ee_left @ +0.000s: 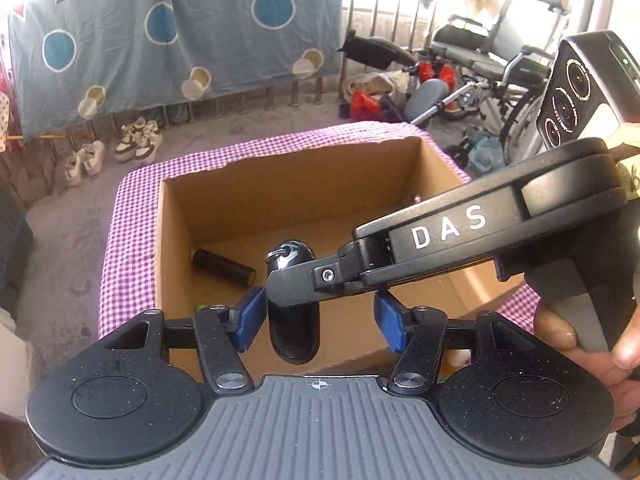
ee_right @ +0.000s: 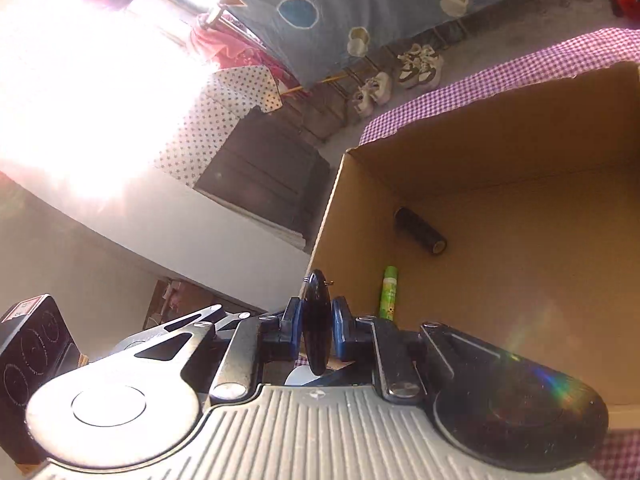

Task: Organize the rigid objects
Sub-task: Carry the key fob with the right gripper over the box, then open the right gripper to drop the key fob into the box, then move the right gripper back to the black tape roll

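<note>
black hand-held gripper [ee_left: 320,312] with blue pads [ee_left: 250,312], grey ribbed housing, white "das" lettering, silver screws.

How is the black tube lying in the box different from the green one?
The black cylindrical tube is thicker and lies out on the cardboard box's floor; the slim bright-green tube rests near the left wall. Both lie inside the box, untouched by either tongs.

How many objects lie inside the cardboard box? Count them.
2: a black cylinder near the far-left corner, a green tube against the left wall. More may be hidden behind the fingers.
</note>
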A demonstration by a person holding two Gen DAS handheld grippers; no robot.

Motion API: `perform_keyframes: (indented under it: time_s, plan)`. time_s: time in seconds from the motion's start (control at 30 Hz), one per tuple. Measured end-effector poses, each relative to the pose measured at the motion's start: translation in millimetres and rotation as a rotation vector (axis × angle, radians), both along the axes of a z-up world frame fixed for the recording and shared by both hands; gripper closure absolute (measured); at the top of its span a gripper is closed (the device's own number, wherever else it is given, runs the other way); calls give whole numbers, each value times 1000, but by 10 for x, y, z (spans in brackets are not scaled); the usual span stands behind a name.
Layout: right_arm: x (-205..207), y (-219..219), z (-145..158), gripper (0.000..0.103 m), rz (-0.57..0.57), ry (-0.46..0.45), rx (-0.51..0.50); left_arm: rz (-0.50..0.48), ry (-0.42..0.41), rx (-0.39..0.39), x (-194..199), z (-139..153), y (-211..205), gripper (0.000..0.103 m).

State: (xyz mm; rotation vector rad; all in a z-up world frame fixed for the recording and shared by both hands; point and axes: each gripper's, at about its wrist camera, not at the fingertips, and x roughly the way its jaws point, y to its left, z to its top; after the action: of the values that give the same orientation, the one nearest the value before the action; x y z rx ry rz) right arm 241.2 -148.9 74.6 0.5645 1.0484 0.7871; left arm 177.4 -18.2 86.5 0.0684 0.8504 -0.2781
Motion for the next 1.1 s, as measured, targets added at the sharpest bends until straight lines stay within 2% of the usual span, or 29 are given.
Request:
perform_keyframes:
  time_s: [0.1,0.23,0.37,0.57,0.7,0.87,1.0,1.1]
  plan:
    - [346,200,-231,86,23,97,-33,46,44,40,161,-160,129,44]
    - [629,388,-508,86,25,176,-92,73,80,47,207,-232,296,44]
    - [761,524,-693,84,42,222,-140,72,78,48,193,-227,325,43]
    - [822,627,-792,84,34,227,-205,68,69,41,157,-184,308,43]
    - [696,519,-657,83,22,195,-191,68,55,28,120,-121,323,43]
    - [389,220,-317,83,-8,99,-129,50,20,-8,-80,36,315,43]
    - [-94,-177,-66,83,-51,16,-47,25,-9,-47,-306,153,283,41]
    - [-520,-490,-13,83,-89,-25,24,-6,-30,-77,-500,210,243,40]
